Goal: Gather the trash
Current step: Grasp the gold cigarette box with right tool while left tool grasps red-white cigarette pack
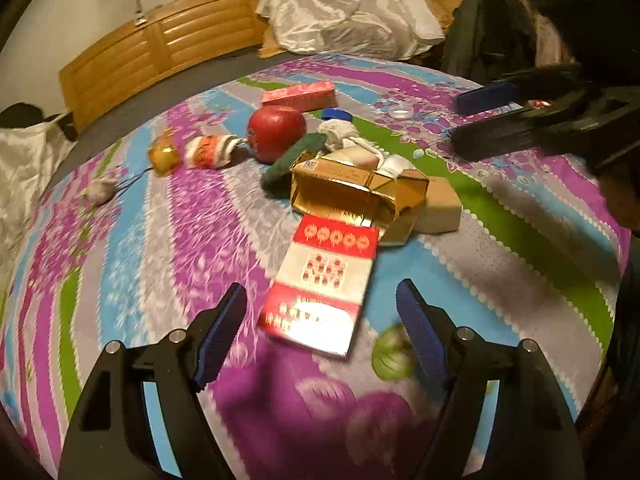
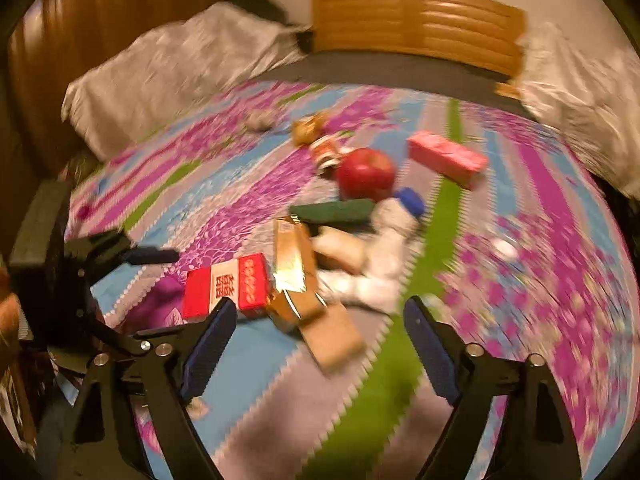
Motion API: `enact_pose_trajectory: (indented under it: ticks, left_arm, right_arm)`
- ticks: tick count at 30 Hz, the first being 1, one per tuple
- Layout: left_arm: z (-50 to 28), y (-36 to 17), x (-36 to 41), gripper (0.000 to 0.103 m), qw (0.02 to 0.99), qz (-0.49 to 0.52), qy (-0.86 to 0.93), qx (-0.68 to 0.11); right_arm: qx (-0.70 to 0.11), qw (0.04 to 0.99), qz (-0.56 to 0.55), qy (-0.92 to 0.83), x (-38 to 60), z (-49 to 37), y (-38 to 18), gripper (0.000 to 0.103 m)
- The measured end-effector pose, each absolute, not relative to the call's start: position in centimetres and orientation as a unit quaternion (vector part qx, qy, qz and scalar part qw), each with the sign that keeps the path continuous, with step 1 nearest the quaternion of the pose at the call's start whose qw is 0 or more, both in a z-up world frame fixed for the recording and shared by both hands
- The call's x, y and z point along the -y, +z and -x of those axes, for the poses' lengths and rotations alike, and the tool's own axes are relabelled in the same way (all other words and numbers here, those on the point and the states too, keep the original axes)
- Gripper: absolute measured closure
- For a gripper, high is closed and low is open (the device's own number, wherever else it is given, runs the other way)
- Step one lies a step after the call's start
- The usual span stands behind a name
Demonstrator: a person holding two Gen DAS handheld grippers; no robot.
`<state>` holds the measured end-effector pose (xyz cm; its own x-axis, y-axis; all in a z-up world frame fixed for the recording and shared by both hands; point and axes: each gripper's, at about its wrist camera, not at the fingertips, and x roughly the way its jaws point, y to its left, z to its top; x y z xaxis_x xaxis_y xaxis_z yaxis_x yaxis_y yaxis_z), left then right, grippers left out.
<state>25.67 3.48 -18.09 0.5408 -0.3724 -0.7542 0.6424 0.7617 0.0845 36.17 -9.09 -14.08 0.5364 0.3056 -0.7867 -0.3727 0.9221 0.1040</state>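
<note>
Both jaws stand apart with nothing between the pads as the left gripper (image 1: 320, 332) hangs over a bed spread with a striped purple, blue and green bedsheet (image 1: 192, 240). From the left wrist view, a red and white carton (image 1: 324, 284) lies just ahead of the fingers, its far end touching a torn gold box (image 1: 352, 188) that rests against a plain tan box (image 1: 440, 208). A small green crumpled scrap (image 1: 390, 356) sits beside the right-hand finger, partly hidden by it. Farther off lie a dark green pad (image 1: 296, 160), a red apple (image 1: 276, 130), a pink box (image 1: 300, 94), a blue cap (image 1: 336, 114), white crumpled tissue (image 1: 340, 132), a red and white wrapper (image 1: 208, 150) and a yellow wrapper (image 1: 164, 152). The right gripper (image 1: 480, 120) reaches in from the right edge, its fingers spread and holding nothing. A wooden headboard (image 1: 160, 48) and white pillows (image 1: 348, 12) close the background.

From the right wrist view, heavily blurred, the right gripper (image 2: 320, 316) also stands wide open and empty above the sheet (image 2: 520, 280). The tan box (image 2: 332, 336) and gold box (image 2: 292, 256) lie directly ahead between the fingers, the red and white carton (image 2: 228, 284) just left of them. Tissue (image 2: 380, 272), the green pad (image 2: 332, 210), the apple (image 2: 366, 174) and the pink box (image 2: 444, 158) lie beyond. The left gripper (image 2: 152, 256) shows at the left edge.
</note>
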Motion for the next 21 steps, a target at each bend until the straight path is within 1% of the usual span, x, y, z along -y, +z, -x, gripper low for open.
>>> enact_pose_trajectory:
  ticks: [4,6,7,8,9,14,21]
  left_arm:
    - [-26.9,-19.0,-2.6,0.029,0.845,-0.184,-0.322,-0.386]
    - [-27.0,-19.8,-2.0,0.029,0.835,-0.198,-0.327,-0.395]
    - [-27.1,-20.1,-1.9,0.03,0.835,-0.202,-0.325,-0.396]
    - [-27.0,-20.4,-1.9,0.041,0.835,-0.208,-0.321,-0.395]
    - [-27.1,-20.5,-2.0,0.046,0.836,-0.209,-0.316,-0.397]
    - [-26.4,-19.6,-3.1,0.047,0.853,-0.188,-0.295,-0.387]
    - [-24.9,-15.3,-4.6,0.047,0.891,-0.15,-0.231,-0.361]
  right_arm:
    - [-0.485,0.848,0.055,0.209,6.9,-39.3,-16.9,0.036]
    - [-0.501,0.838,0.05,0.21,6.5,-40.4,-18.1,0.043]
    - [-0.509,0.834,0.043,0.21,6.4,-40.8,-18.5,0.057]
    - [-0.512,0.832,0.036,0.209,6.4,-41.0,-18.9,0.064]
    - [-0.508,0.835,0.035,0.209,6.4,-40.8,-19.0,0.065]
    - [-0.482,0.849,0.013,0.214,7.1,-40.1,-17.7,0.067]
    - [-0.415,0.884,-0.045,0.21,9.2,-37.1,-11.6,0.067]
